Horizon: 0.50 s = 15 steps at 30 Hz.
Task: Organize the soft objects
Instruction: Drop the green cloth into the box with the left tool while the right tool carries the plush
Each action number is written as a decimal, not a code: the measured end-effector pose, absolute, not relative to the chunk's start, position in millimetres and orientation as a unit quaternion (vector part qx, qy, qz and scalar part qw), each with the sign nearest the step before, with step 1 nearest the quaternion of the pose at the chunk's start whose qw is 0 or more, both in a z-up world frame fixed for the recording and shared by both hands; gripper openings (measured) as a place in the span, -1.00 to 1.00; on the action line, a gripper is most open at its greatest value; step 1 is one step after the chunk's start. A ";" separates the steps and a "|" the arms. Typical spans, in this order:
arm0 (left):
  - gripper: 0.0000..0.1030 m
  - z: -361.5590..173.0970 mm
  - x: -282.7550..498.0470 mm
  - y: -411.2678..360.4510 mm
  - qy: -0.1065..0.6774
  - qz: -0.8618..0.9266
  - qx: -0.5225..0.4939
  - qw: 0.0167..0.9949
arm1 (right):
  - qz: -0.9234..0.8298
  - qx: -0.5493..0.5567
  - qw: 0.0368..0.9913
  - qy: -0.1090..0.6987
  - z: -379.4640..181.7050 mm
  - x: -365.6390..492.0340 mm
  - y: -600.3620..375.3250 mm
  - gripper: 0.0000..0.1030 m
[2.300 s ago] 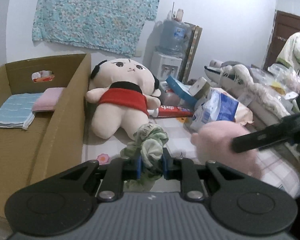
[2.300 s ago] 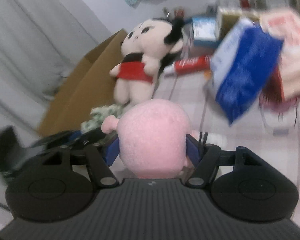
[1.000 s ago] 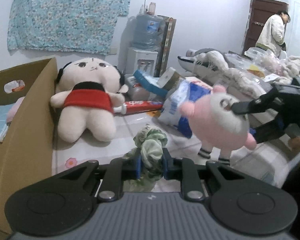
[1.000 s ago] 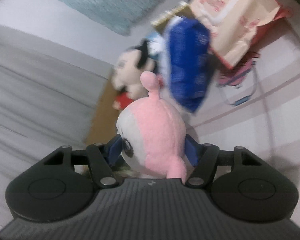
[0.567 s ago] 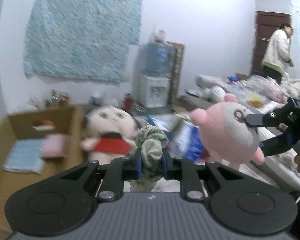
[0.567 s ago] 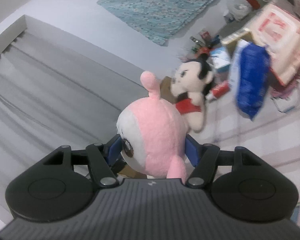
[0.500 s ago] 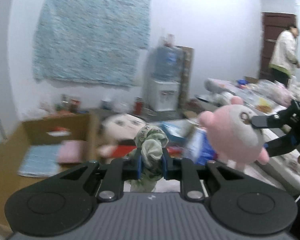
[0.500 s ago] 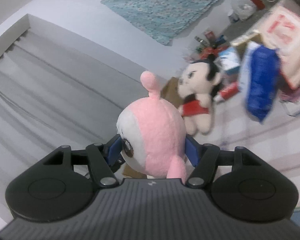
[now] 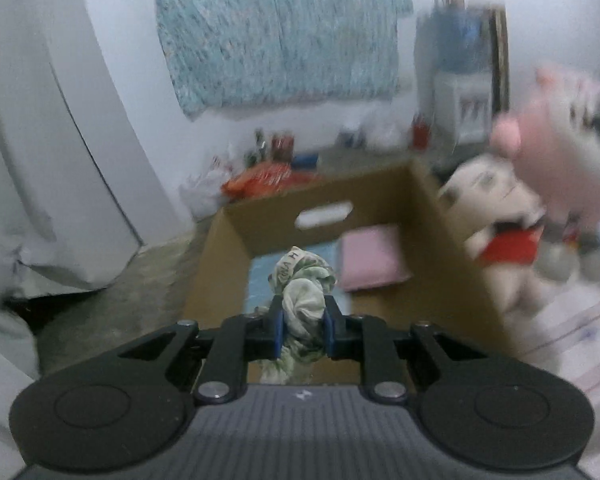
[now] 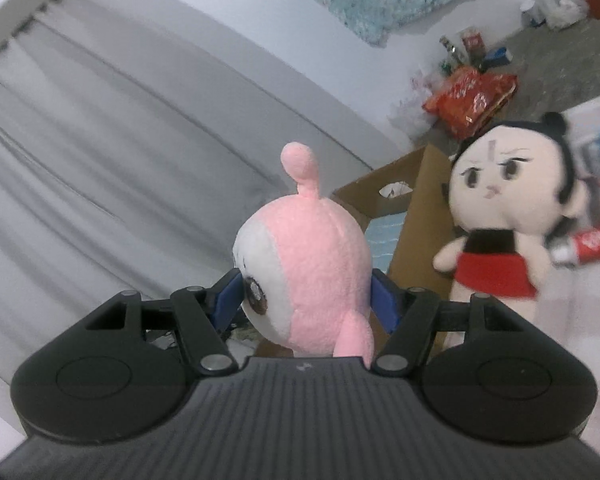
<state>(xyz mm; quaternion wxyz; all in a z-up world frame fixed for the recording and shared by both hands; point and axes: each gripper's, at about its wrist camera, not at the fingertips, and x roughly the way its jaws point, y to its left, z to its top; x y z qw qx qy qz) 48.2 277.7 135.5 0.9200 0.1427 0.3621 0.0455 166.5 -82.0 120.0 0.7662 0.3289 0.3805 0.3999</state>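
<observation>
A: Left gripper (image 9: 302,330) clamped on the green cloth (image 9: 303,294), held in front of the box (image 9: 440,236) opening, pointing in. Inside the box: pink pad (image 9: 370,258), blue towel behind the cloth.

B: Right gripper (image 10: 306,300)?

A: Pinched shut on the pink plush (image 10: 306,276), raised, right of the box, above the doll (image 10: 504,216) leaning on the box wall.

B: Advice for the drop?

A: Carry the cloth past the near rim before letting go; it hung limp below the jaws and could snag. Set it left of the pad. Bring the plush in after, so the tools wouldn't crowd the opening.
</observation>
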 end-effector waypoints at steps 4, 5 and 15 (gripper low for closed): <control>-0.61 83.1 105.9 297.7 0.417 0.069 0.197 0.885 | 0.403 0.312 0.757 0.408 112.0 203.6 -32.0 0.29; -0.60 69.6 117.0 302.4 0.427 0.076 0.211 0.876 | 0.404 0.309 0.755 0.413 109.4 210.4 -21.4 0.29; 0.71 35.0 150.7 316.5 0.496 0.002 0.183 0.849 | 0.413 0.241 0.753 0.452 100.7 240.1 55.5 0.29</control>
